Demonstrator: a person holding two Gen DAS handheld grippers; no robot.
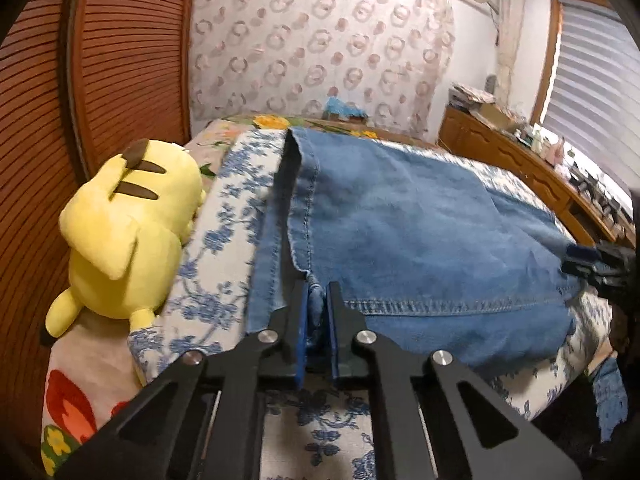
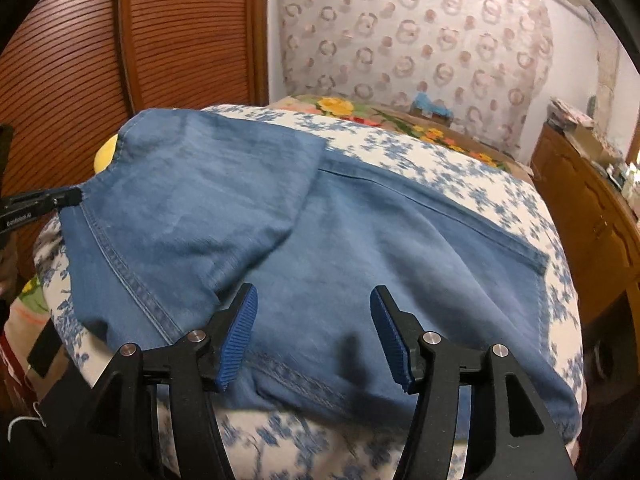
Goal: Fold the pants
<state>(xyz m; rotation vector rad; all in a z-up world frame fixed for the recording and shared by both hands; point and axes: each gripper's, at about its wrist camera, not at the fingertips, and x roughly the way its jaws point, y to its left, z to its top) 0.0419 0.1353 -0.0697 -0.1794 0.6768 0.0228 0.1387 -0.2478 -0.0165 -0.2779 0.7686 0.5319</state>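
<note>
Blue denim pants (image 1: 420, 240) lie on a bed cover with blue flowers (image 1: 224, 240). My left gripper (image 1: 317, 292) is shut on the pants' hem corner, with denim bunched between its blue pads. In the right wrist view the pants (image 2: 360, 248) lie partly folded, one layer laid over the other. My right gripper (image 2: 312, 300) is open and empty just above the near denim edge. The left gripper (image 2: 60, 200) shows at the left, pinching the hem. The right gripper (image 1: 592, 264) shows at the pants' right edge in the left wrist view.
A yellow plush toy (image 1: 128, 232) lies at the bed's left side beside a slatted wooden door (image 1: 120, 60). A wooden dresser (image 1: 520, 168) with clutter stands to the right. A floral blanket (image 2: 360, 110) and a patterned wall (image 2: 420, 40) lie beyond.
</note>
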